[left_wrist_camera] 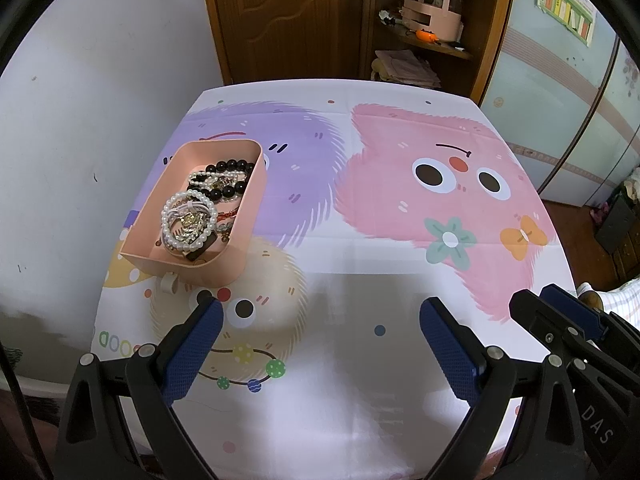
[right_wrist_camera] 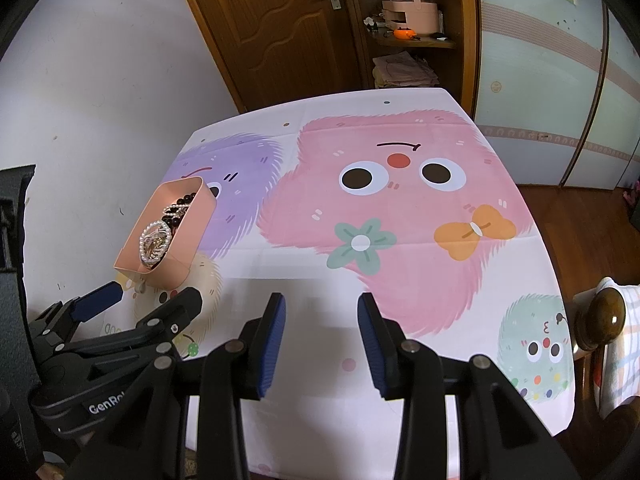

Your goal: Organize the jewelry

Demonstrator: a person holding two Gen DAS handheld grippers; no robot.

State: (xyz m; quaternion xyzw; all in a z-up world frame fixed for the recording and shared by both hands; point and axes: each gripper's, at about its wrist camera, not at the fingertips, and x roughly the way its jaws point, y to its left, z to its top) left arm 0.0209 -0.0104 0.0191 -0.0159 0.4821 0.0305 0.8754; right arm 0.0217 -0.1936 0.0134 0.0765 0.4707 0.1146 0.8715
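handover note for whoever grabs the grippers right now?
Left gripper: open, empty, above the near part of the tablecloth.
Right gripper: open, empty, alongside it to the right.
Pink tray: far left of the table, holding a tangle of jewelry: pearl bracelet on top, black bead bracelet behind, other pieces mixed in.
Done: nothing visibly sorted; no jewelry outside the tray.
Left: pick the pieces out and organize them. Pink organizer sits on the shelf beyond the table.

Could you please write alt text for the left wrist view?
An open left gripper hovers empty above a cartoon-monster tablecloth, facing a pink tray at left heaped with pearl bracelets and black beads. The right gripper shows at the right edge.
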